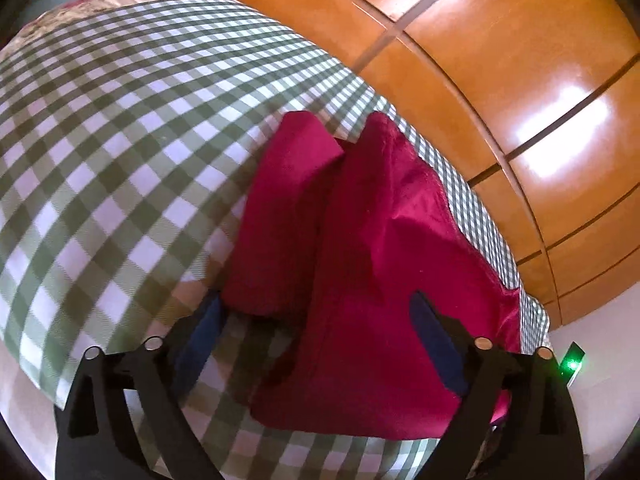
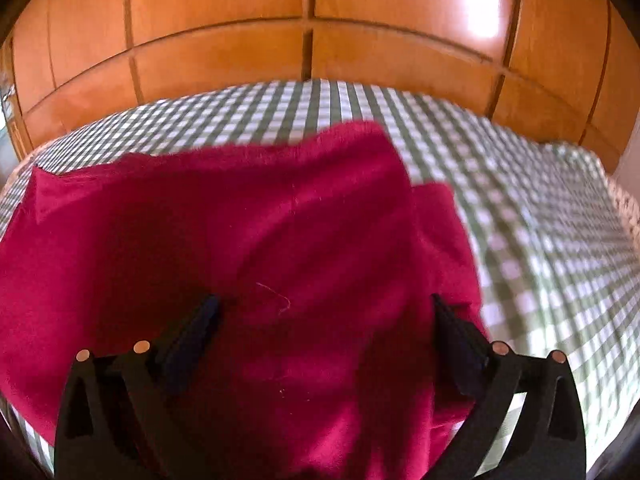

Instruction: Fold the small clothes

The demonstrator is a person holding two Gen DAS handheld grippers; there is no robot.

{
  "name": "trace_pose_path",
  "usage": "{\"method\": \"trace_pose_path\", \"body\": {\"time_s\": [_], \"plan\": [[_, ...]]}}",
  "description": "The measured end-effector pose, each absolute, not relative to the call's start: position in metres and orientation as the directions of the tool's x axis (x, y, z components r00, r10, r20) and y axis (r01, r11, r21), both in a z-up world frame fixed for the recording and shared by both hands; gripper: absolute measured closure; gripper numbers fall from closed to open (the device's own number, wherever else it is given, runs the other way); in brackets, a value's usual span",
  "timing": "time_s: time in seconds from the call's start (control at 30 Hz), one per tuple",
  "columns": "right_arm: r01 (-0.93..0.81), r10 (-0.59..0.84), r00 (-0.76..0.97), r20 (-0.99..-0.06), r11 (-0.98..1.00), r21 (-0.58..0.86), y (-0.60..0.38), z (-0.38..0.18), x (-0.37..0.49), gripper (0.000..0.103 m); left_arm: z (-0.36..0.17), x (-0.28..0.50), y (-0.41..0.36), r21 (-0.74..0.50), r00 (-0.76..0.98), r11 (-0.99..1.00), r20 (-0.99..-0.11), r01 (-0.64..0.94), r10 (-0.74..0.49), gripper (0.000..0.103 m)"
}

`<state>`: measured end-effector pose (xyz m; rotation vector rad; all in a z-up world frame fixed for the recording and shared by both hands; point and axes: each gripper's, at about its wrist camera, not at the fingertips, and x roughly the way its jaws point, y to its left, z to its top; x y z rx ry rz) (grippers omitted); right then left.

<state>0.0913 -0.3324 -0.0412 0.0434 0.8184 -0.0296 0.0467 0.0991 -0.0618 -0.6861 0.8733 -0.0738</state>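
1. Left gripper (image 1: 316, 312) is spread wide on my feed, nothing pinched; the red garment (image 1: 360, 248) lies under and between its fingers.
2. Right gripper (image 2: 326, 316) gapes just as wide over that cloth.
3. Garment rests folded on the green checked sheet (image 1: 120, 140), near the wooden wardrobe (image 2: 312, 20).

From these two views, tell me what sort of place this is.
Probably a bedroom: a bed under a green checked sheet, glossy wooden wardrobe doors right behind it, and a red garment spread out for folding.
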Motion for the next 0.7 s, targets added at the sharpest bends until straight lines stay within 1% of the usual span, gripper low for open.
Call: {"method": "trace_pose_path", "body": {"time_s": [0.13, 0.33, 0.43, 0.47, 0.5, 0.53, 0.57, 0.6, 0.7], "plan": [[0.044, -0.013, 0.689, -0.725, 0.999, 0.023, -0.333, -0.042, 0.091, 0.002, -0.065, 0.055, 0.093, -0.568, 0.651, 0.800, -0.684, -0.192, -0.330, 0.004], [0.045, -0.015, 0.697, -0.717, 0.999, 0.024, -0.333, -0.042, 0.088, 0.002, -0.066, 0.058, 0.091, -0.565, 0.659, 0.801, -0.682, -0.200, -0.316, 0.004], [0.044, -0.012, 0.700, -0.714, 0.999, 0.027, -0.331, -0.042, 0.088, 0.002, -0.067, 0.059, 0.096, -0.595, 0.656, 0.769, -0.680, -0.233, -0.327, 0.004], [0.045, -0.012, 0.700, -0.714, 0.999, 0.027, -0.331, -0.042, 0.088, 0.002, -0.068, 0.060, 0.096, -0.603, 0.650, 0.760, -0.683, -0.243, -0.333, 0.006], [0.045, -0.011, 0.700, -0.714, 0.999, 0.028, -0.331, -0.042, 0.087, 0.002, -0.068, 0.060, 0.097, -0.625, 0.644, 0.738, -0.678, -0.252, -0.354, 0.011], [0.044, -0.011, 0.700, -0.714, 0.999, 0.029, -0.331, -0.042, 0.087, 0.002, -0.070, 0.060, 0.097, -0.662, 0.636, 0.705, -0.664, -0.256, -0.393, 0.021], [0.045, -0.010, 0.700, -0.714, 0.999, 0.030, -0.331, -0.042, 0.087, 0.002, -0.073, 0.060, 0.095, -0.698, 0.620, 0.669, -0.650, -0.256, -0.440, 0.024], [0.045, -0.009, 0.701, -0.714, 0.998, 0.031, -0.331, -0.042, 0.087, 0.002, -0.075, 0.059, 0.093, -0.709, 0.610, 0.658, -0.645, -0.253, -0.460, 0.025], [0.045, -0.009, 0.701, -0.713, 0.999, 0.031, -0.331, -0.042, 0.087, 0.002, -0.079, 0.060, 0.090, -0.696, 0.617, 0.676, -0.648, -0.241, -0.447, 0.026]]}}
